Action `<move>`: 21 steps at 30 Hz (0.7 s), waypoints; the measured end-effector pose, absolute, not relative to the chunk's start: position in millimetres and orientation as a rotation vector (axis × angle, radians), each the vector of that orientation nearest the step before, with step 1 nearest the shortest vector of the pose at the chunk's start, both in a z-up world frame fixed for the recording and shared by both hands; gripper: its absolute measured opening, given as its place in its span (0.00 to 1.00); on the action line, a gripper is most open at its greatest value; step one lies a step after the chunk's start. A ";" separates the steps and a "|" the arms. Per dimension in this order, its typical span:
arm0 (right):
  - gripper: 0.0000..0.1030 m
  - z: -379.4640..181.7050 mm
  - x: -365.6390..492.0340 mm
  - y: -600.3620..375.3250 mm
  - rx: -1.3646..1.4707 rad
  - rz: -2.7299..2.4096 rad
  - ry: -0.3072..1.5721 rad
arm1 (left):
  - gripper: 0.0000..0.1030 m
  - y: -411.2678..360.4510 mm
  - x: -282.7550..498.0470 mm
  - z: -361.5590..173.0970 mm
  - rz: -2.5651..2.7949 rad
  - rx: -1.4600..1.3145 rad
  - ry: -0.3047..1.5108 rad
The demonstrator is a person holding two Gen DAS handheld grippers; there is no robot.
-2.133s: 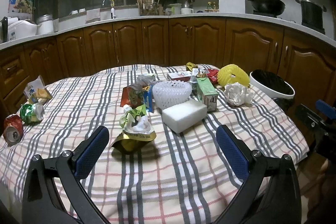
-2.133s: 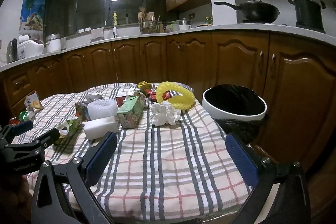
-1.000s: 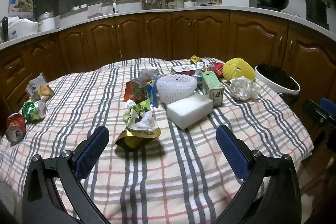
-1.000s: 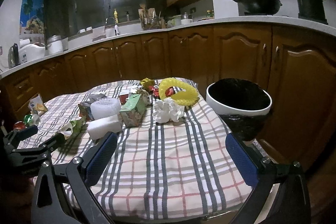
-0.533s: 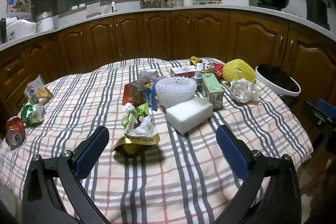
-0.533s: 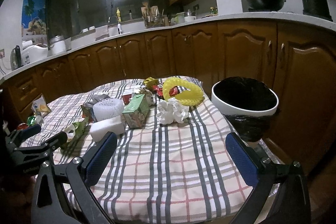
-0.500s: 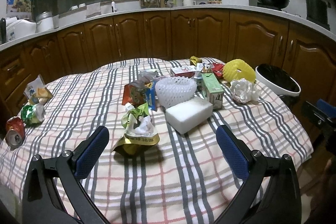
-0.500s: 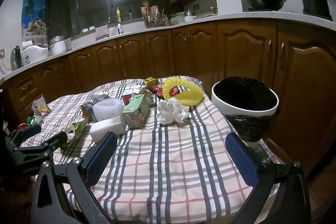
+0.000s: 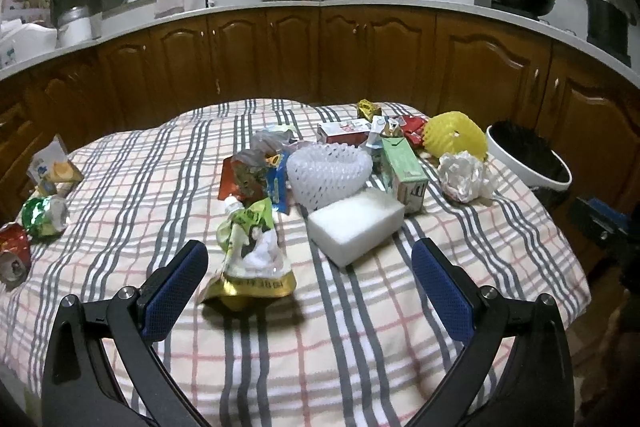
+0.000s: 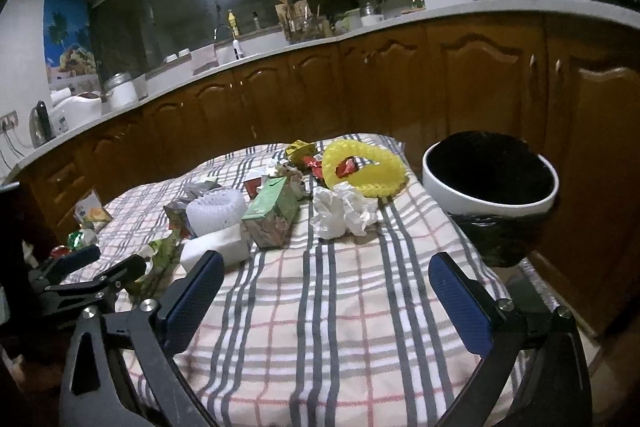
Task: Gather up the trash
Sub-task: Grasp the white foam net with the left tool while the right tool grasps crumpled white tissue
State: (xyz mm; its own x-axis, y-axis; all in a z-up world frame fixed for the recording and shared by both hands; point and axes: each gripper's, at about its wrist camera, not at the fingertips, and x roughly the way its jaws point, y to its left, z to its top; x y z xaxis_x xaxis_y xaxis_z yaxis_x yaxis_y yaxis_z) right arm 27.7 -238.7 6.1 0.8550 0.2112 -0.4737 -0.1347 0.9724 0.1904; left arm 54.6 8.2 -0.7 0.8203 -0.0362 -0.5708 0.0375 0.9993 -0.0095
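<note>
Trash lies scattered over a counter (image 9: 360, 339) covered with a plaid cloth, and we read it from left to right in the left wrist view. At the far left edge we see a red can (image 9: 13, 259) on its side, just beside a crushed green can (image 9: 42, 217), with a small opened carton (image 9: 56, 169) farther back. Toward the middle, a green and gold pouch (image 9: 250, 259) lies nearest to us, ahead of the left hand-held gripper (image 9: 306, 281), whose blue pads stand wide apart with only cloth between them. Behind the pouch we find crumpled wrappers (image 9: 256, 177), then a white foam net (image 9: 330, 173) and a white foam block (image 9: 356, 225) touching it on the near side. To their right a green carton (image 9: 404, 169) lies on its side, followed by a crumpled white paper ball (image 9: 464, 177) and, farther back, a yellow foam net (image 9: 456, 137). Small red and yellow wrappers sit at the far end of the pile.

Beyond the right edge of the counter stands a white bin (image 10: 490, 205) lined with a black bag, empty as far as we can see into it. The right hand-held gripper (image 10: 326, 285) hovers over bare cloth near the bin; its jaws have just been closing slightly, yet remain wide apart with nothing between them.
</note>
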 end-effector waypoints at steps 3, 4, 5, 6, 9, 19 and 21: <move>0.80 3.7 42.2 -240.8 0.179 0.211 0.548 | 0.96 9.0 66.6 0.6 -0.066 -0.010 0.627; 0.78 2.2 46.9 -242.1 0.188 0.218 0.560 | 0.94 9.1 71.8 0.8 -0.078 -0.016 0.637; 0.72 0.6 52.8 -242.8 0.193 0.218 0.574 | 0.91 9.1 77.5 0.8 -0.090 -0.020 0.649; 0.69 -0.9 58.9 -243.6 0.196 0.217 0.589 | 0.89 9.5 83.6 0.7 -0.100 -0.025 0.660; 0.61 -5.1 76.3 -248.7 0.229 0.230 0.629 | 0.83 9.7 100.9 2.3 -0.112 -0.029 0.681; 0.58 -10.1 126.3 -257.6 0.282 0.240 0.713 | 0.77 -13.5 154.3 9.1 -0.192 0.085 0.719; 0.58 -13.0 133.2 -256.0 0.285 0.246 0.731 | 0.77 -17.4 164.4 5.7 -0.199 0.110 0.738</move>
State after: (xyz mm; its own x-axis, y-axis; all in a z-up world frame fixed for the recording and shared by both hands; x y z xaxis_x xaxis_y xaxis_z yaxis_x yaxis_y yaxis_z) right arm 133.2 -256.0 -13.0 0.7189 0.3173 -0.6185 -0.1203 0.9331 0.3388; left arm 164.4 -17.4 5.7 0.7223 -0.1415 -0.6769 0.2186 0.9754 0.0293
